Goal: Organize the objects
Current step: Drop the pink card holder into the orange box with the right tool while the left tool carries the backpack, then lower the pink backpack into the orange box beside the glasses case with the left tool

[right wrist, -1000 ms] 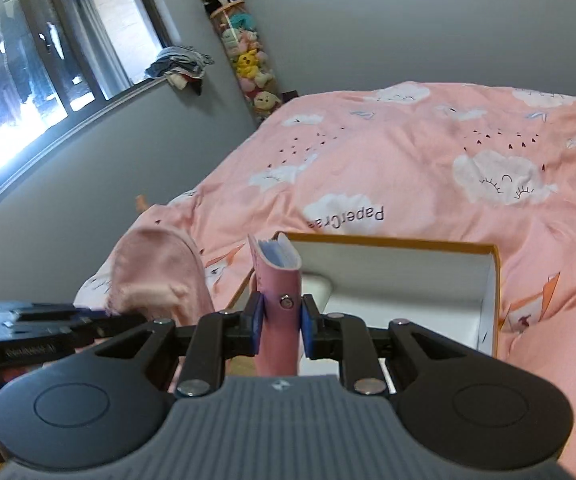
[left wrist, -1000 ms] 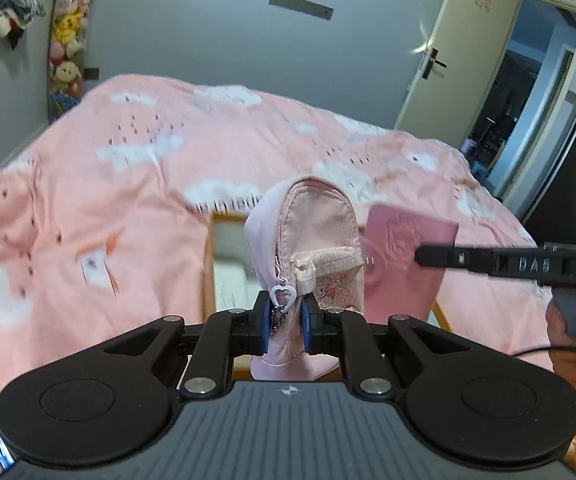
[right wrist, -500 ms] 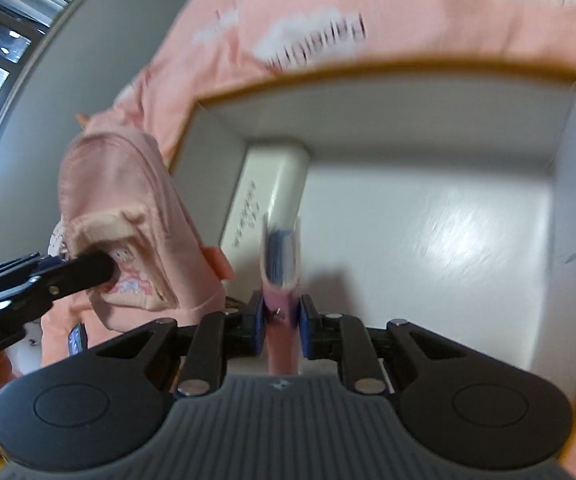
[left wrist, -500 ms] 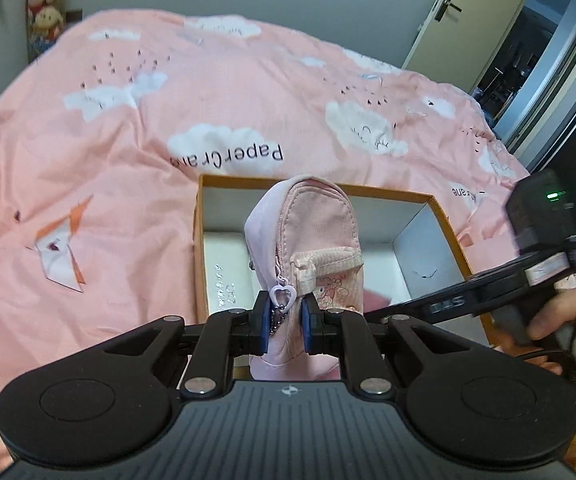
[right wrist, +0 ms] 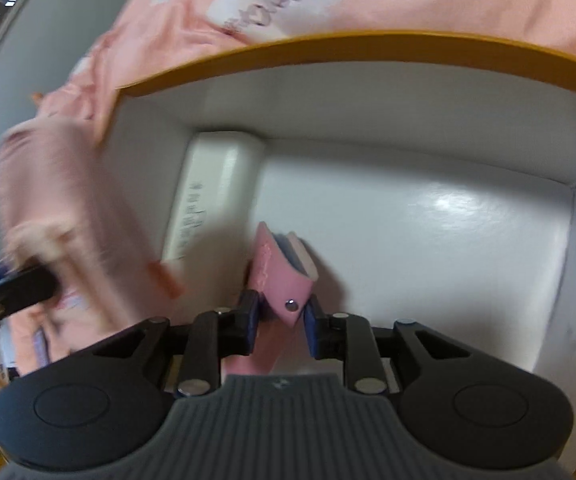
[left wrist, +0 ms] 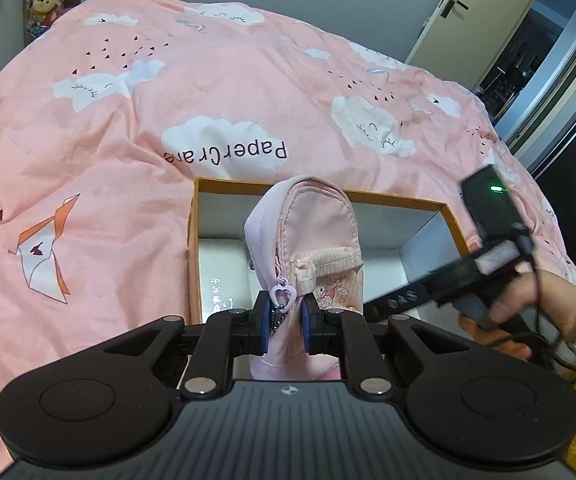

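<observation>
A small pink backpack-shaped pouch (left wrist: 312,232) with a heart zip pull stands upright in my left gripper (left wrist: 283,320), which is shut on its lower edge, just above the near side of an orange-rimmed white box (left wrist: 223,183). In the right wrist view my right gripper (right wrist: 279,314) is low inside the box (right wrist: 328,46). Its jaws are opening and a pink snap wallet (right wrist: 283,276) leans to the right between them, loose from the left pad. The pouch (right wrist: 59,200) shows blurred at the left.
A long white packet (right wrist: 211,200) lies along the box's left wall. The box sits on a pink cloud-print duvet (left wrist: 127,160). A hand in a yellow sleeve (left wrist: 528,300) holds the right gripper at the box's right side. An open door (left wrist: 488,20) stands far right.
My right gripper came down into the box and its jaws widened, so the wallet tipped from upright to leaning right. My left gripper carried the pouch forward over the box's near edge.
</observation>
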A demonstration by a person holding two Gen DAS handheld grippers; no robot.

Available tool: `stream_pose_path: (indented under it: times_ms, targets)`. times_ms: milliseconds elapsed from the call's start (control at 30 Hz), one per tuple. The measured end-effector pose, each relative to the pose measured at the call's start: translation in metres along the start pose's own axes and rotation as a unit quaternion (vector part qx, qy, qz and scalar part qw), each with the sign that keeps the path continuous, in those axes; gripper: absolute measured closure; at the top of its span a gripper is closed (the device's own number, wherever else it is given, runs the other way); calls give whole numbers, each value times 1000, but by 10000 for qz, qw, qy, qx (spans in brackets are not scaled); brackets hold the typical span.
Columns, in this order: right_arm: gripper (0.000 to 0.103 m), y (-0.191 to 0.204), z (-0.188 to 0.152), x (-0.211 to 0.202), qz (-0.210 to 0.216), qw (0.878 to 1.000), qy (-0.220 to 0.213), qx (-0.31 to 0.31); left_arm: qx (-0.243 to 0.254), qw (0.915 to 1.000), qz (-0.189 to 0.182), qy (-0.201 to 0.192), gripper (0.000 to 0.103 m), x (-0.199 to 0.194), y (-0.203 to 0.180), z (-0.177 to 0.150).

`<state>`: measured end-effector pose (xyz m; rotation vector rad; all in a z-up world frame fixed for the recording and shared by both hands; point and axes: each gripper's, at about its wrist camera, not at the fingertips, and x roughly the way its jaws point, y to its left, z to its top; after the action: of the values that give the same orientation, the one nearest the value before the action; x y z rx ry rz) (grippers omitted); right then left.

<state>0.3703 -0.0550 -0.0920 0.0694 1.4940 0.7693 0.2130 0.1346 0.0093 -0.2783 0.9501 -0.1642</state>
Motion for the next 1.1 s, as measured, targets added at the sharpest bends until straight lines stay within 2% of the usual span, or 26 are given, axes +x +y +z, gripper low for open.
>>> stream_pose_path:
  times_ms: [100,133,267,400,500,600,700,867,967,1100]
  targets:
    - [73,-7,6,11,-228,9996,142,13,-3,10000,-6,29,86,1,0,0]
    - [77,-7,7,15,-328,9993,159,-48,-6,10000,-2,43,86,2,0,-1]
    - [78,7,0,21,-483,9966,135,-651,-25,9999,17,97,86,5,2,-2]
    - [82,40,-13,27,-765,9810,234,-1769,-31,9999,26,104,86,6,3,-2]
    - [83,58,-22,31,-997,9686,343,-2250,-49,9999,8,107,86,6,3,-1]
    - [82,56,-24,33,-942,9755,501,-1924,-80,9999,-13,122,86,6,3,-2]
    - [82,42,-25,32,-684,9860,649,-1374,-141,9997,-100,186,86,9,3,-3]
    - [82,19,-30,25,-302,9941,606,-848,-227,9991,-120,336,86,21,-1,-6]
    - [79,14,-38,6,-567,9940,284,-893,-216,9985,-233,436,86,27,-7,-9]
    - [78,-1,-46,-28,-820,9941,-231,-666,-171,9957,-397,815,86,43,-13,-15]
